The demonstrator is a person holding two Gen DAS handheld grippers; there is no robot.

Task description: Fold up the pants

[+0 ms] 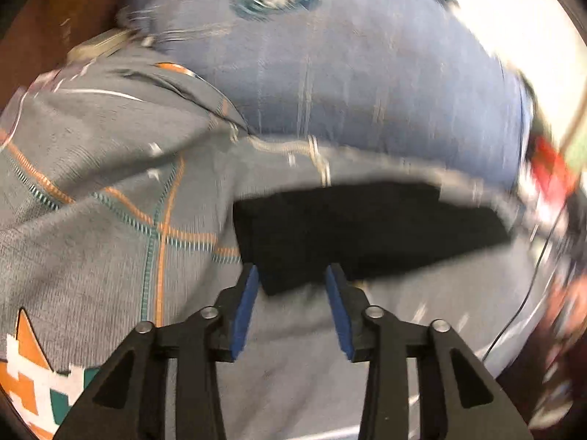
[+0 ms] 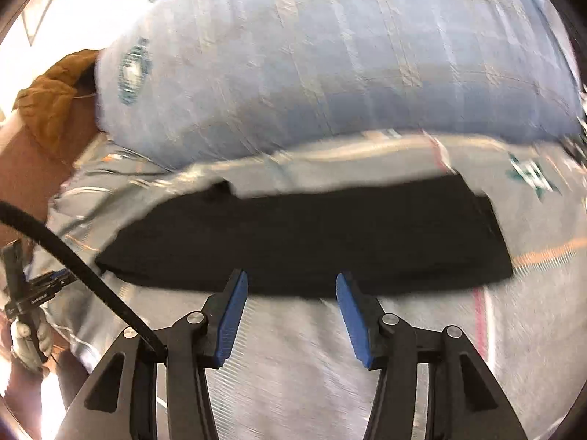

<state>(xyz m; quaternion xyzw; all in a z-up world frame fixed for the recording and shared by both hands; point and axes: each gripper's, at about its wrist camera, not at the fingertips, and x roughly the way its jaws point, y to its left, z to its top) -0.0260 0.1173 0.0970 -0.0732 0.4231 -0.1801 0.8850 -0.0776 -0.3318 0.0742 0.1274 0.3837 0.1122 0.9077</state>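
Both claws, left claw (image 1: pixel 291 275) and right claw (image 2: pixel 291 282), gape empty (released) before black pants (image 2: pixel 304 242) lying crosswise.

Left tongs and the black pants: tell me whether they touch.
Cannot tell. In the left wrist view the open left tongs overlap the near edge of the black pants, but motion blur hides any contact or gap.
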